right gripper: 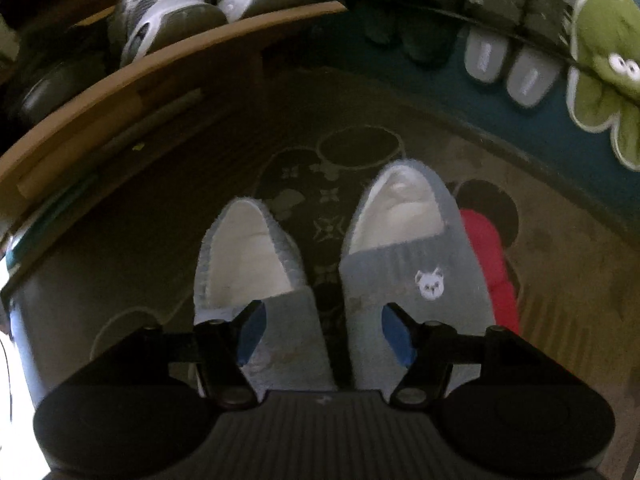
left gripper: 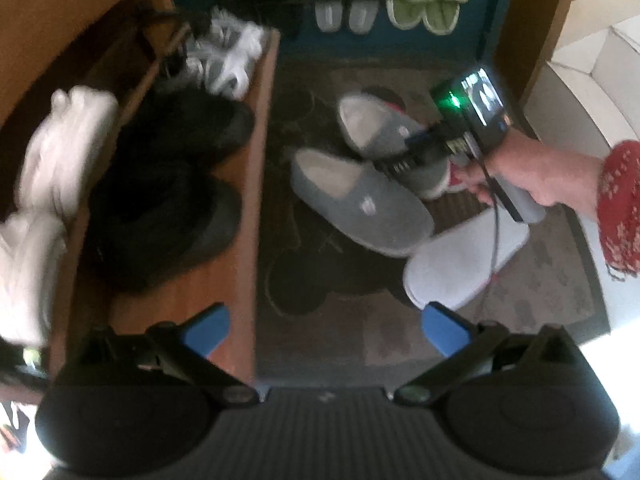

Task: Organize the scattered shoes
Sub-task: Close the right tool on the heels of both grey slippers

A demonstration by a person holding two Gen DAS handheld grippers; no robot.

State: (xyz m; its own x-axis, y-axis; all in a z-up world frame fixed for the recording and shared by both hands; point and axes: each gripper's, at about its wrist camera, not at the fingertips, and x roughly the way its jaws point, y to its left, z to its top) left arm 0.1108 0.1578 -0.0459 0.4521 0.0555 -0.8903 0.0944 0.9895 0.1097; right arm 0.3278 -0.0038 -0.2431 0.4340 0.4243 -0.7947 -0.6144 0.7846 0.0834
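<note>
- Underfoot is a patterned doormat (left gripper: pixel 320 280) with a wooden shoe shelf (left gripper: pixel 240 208) along its left edge; seen from the left wrist, dark slippers (left gripper: pixel 168 184) and white shoes (left gripper: pixel 60 140) already sit on the shelf.
- Same view: the left gripper (left gripper: pixel 326 332) hangs wide open with nothing between its blue pads, above the shelf's edge and well short of the grey slippers (left gripper: pixel 360 200) out on the mat. A pale slipper (left gripper: pixel 460 264) lies nearer, to the right.
- A hand in a red sleeve holds the right gripper (left gripper: pixel 404 148) directly over the grey pair — clearly the nearer tool. Its fingertips blur into the slippers here.
- From the right wrist, the right gripper (right gripper: pixel 324 334) stands partly open, gripping nothing; the pads hover over the two toe ends.
- The grey slippers (right gripper: pixel 412 264) lie side by side, heels pointing away, long axes running along the line the gripper points.
- Something red (right gripper: pixel 488 256) peeks out beside the right slipper — I cannot tell what. Whether the pads touch the fabric is unclear.
</note>
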